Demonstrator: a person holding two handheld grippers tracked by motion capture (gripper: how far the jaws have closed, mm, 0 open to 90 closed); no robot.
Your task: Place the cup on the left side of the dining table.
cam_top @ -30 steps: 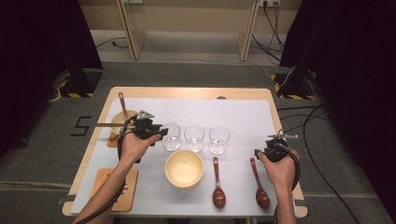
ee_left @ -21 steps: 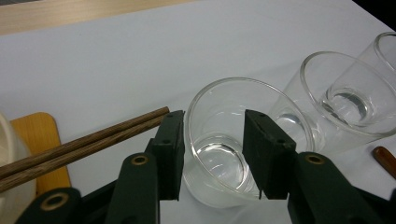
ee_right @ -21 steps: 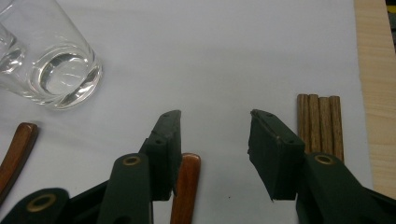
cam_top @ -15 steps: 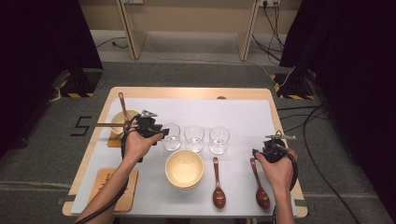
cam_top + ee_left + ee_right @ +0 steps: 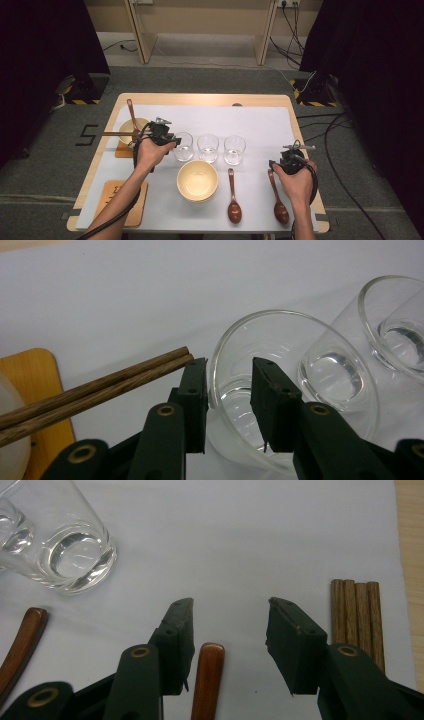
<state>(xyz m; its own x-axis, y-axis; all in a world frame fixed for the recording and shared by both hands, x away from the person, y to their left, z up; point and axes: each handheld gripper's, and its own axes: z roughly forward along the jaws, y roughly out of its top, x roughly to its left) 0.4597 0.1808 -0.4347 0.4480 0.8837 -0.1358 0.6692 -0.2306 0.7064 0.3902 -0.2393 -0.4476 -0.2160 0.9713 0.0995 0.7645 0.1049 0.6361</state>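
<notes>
The left glass is standing at the left end of a row of three glasses on the white mat, just behind the bowl, and the left gripper is straddling its near rim — one jaw outside, one inside, and they have just been closing in but do not look tight yet. The right gripper is waiting with jaws apart over a spoon handle, holding nothing. I think the grab is just starting — next, squeeze the rim firmly before lifting.
</notes>
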